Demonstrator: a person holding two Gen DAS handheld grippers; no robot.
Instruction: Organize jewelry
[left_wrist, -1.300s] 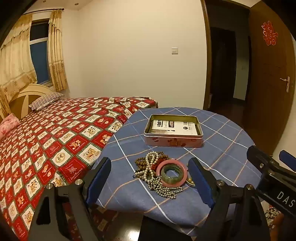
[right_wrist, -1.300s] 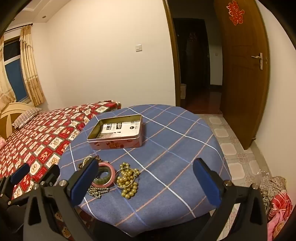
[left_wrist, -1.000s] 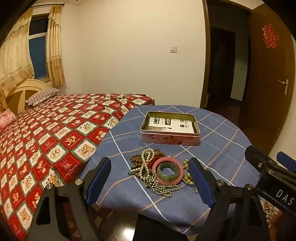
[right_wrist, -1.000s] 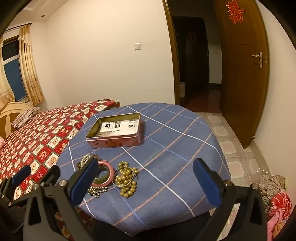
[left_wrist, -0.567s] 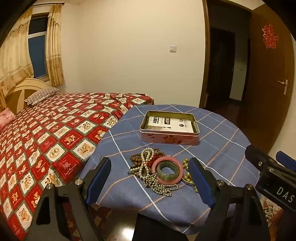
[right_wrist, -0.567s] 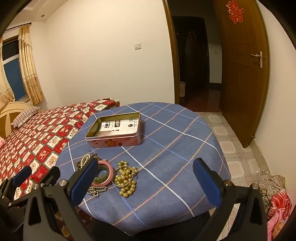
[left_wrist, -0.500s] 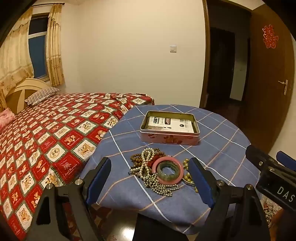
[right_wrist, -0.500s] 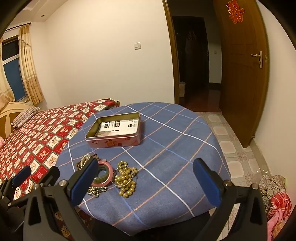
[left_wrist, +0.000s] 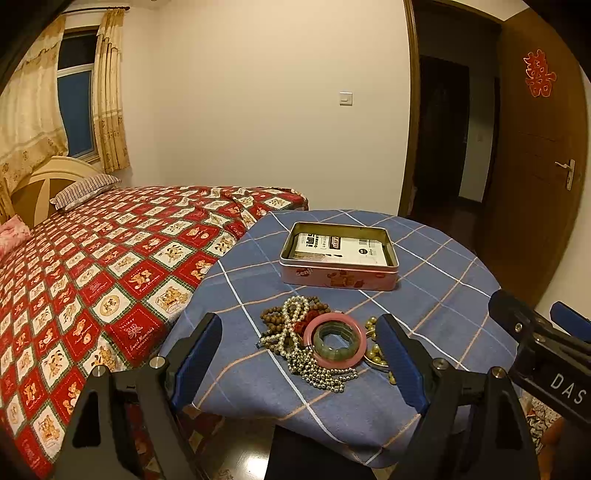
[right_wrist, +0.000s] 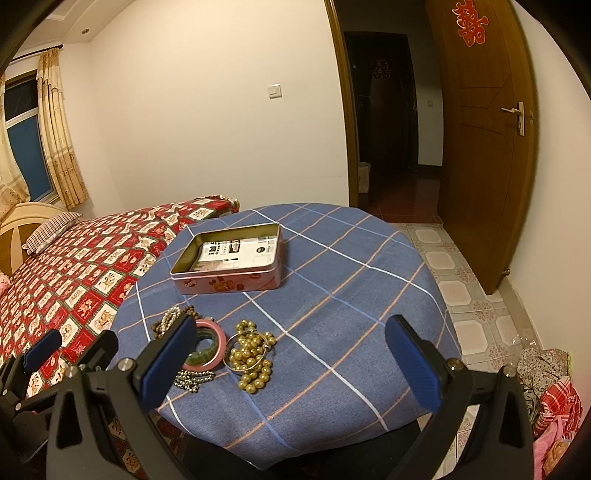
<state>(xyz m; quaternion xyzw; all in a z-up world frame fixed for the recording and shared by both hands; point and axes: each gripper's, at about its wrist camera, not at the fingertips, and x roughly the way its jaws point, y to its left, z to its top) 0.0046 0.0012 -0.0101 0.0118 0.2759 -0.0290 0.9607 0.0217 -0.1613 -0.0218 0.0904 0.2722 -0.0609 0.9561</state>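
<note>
A heap of jewelry lies near the front of a round table covered in blue checked cloth (left_wrist: 436, 295) (right_wrist: 351, 295): a pink bangle (left_wrist: 335, 339) (right_wrist: 214, 345) with a green bracelet (left_wrist: 337, 338) inside it, a white pearl necklace (left_wrist: 288, 325), brown wooden beads (left_wrist: 273, 314), a silver ball chain (left_wrist: 321, 373) (right_wrist: 194, 378) and gold beads (right_wrist: 251, 354) on a ring. Behind it stands an open pink tin (left_wrist: 339, 254) (right_wrist: 229, 258) holding a white packet. My left gripper (left_wrist: 299, 354) hovers open in front of the heap. My right gripper (right_wrist: 291, 354) is open too, over the cloth right of the gold beads.
A bed with a red patterned cover (left_wrist: 110, 258) (right_wrist: 74, 273) lies left of the table. An open wooden door (right_wrist: 484, 147) and a dark doorway stand at the right. Clothes lie on the tiled floor (right_wrist: 469, 291) at the lower right.
Both grippers have drawn back and risen slightly from the table over the first frames, then held still. Nothing on the table has moved.
</note>
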